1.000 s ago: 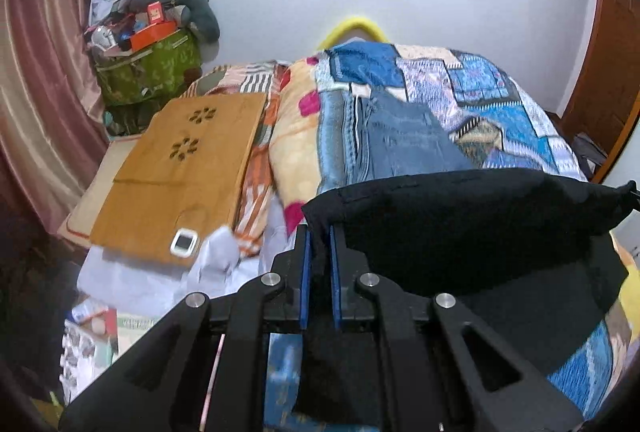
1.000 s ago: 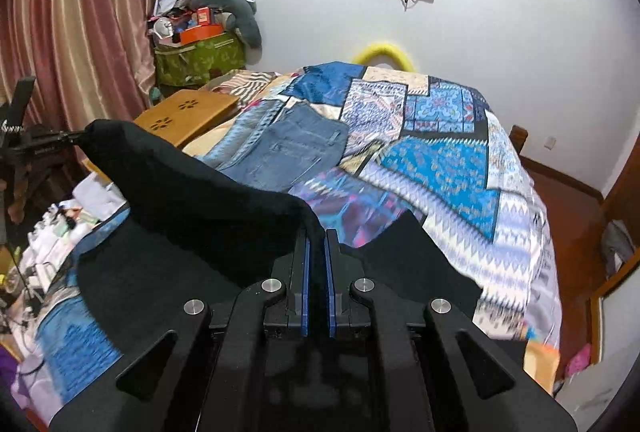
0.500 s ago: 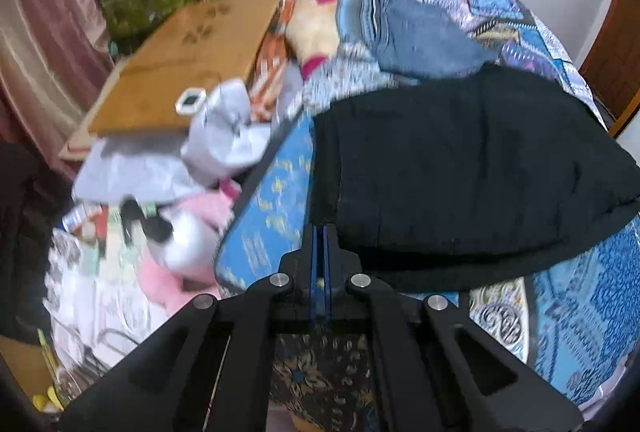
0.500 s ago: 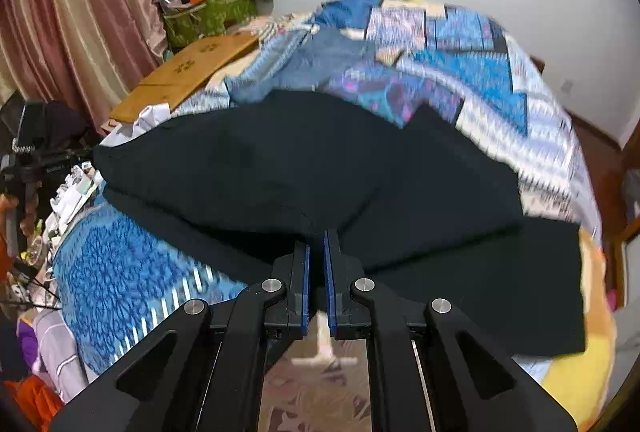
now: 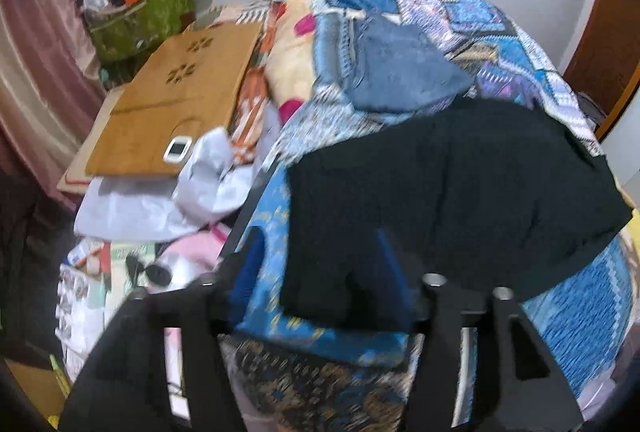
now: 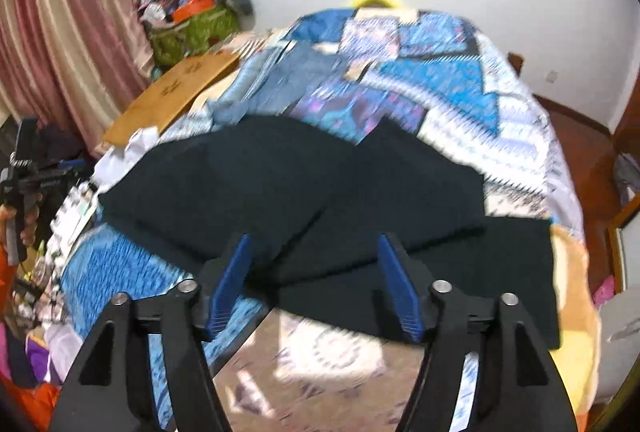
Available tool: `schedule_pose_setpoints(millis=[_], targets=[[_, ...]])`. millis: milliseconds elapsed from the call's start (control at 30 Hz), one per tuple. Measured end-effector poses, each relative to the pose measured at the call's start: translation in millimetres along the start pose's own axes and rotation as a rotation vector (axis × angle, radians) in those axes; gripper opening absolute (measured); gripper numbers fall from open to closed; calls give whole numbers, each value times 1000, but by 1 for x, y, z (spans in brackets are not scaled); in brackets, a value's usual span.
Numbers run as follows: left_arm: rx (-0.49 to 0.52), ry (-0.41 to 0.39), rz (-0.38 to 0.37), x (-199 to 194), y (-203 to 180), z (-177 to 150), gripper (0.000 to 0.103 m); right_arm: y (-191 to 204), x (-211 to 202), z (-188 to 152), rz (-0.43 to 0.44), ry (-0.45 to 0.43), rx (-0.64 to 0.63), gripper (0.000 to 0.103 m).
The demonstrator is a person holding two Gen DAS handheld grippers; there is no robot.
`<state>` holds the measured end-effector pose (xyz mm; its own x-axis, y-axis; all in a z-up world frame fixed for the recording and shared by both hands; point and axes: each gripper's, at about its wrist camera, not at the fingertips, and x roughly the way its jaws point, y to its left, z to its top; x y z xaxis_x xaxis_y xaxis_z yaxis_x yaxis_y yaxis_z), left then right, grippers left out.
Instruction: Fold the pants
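Black pants (image 6: 288,184) folded on quilt (image 6: 460,92), just dropped by left gripper (image 5: 320,268) and right gripper (image 6: 316,280), fingers spread wide, empty.

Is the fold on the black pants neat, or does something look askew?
The black pants lie folded on the bed quilt, but the top layer sits offset: the lower layer sticks out at the right, so the edges do not match. Both tools are open.

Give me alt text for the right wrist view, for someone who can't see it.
The right tool is open, its blue-padded fingers spread above the near edge of black pants lying folded on a blue patchwork bedspread. Folded jeans lie farther up the bed, a wooden lap desk at left. The picture is motion-blurred.
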<state>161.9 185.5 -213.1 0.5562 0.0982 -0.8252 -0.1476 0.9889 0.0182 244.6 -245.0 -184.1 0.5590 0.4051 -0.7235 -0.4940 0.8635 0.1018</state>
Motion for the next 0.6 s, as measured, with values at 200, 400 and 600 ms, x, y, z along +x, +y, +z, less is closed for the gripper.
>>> schedule_pose_setpoints(millis=[200,400,600], targets=[[18,-35,-26,12,-32,44,88,-20,17,32,-46,-15,39,79],[33,-25,-45,41,-59,79,91,-48,71,62,-62,69,87,79],[63,6,-17,81,-81,100,91,-71,142,84,-41,187,145,79]])
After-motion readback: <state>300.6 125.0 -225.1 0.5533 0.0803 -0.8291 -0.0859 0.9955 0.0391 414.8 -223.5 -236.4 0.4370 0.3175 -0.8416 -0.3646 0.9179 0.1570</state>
